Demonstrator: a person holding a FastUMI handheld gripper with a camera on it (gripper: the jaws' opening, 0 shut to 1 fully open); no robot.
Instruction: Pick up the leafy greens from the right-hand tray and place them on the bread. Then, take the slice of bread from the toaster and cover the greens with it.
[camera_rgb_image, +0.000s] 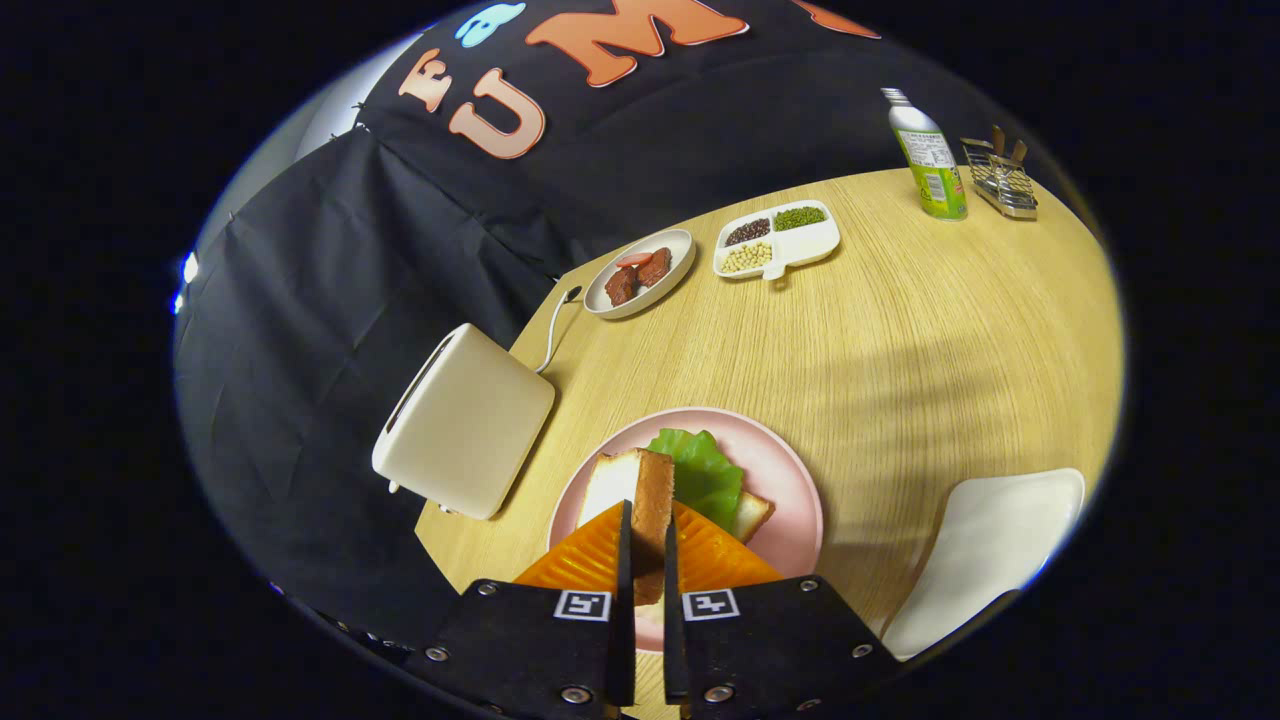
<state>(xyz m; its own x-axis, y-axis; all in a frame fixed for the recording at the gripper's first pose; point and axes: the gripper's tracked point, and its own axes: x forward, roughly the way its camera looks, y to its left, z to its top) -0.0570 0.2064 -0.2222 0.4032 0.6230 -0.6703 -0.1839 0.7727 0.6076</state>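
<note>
I've got the jaws clamped on the bread slice (652, 500), held edge-up over the greens (705, 475), ready to cover them.

Lower end of the tan-crusted bread slice (650, 505) hidden between the gripper (644, 545) fingers pressing its two faces. Near part of the round pink plate (790, 480) covered by those fingers. Crinkled green lettuce leaf (703, 470) on that plate partly behind the held slice, and the pale bread slice beneath the leaf (750, 513) mostly covered. Smooth white tray (985, 555) right of the plate cut off at its near corner. Contents of the wire basket (1002, 180), far beyond the plate, too small to tell.
</note>
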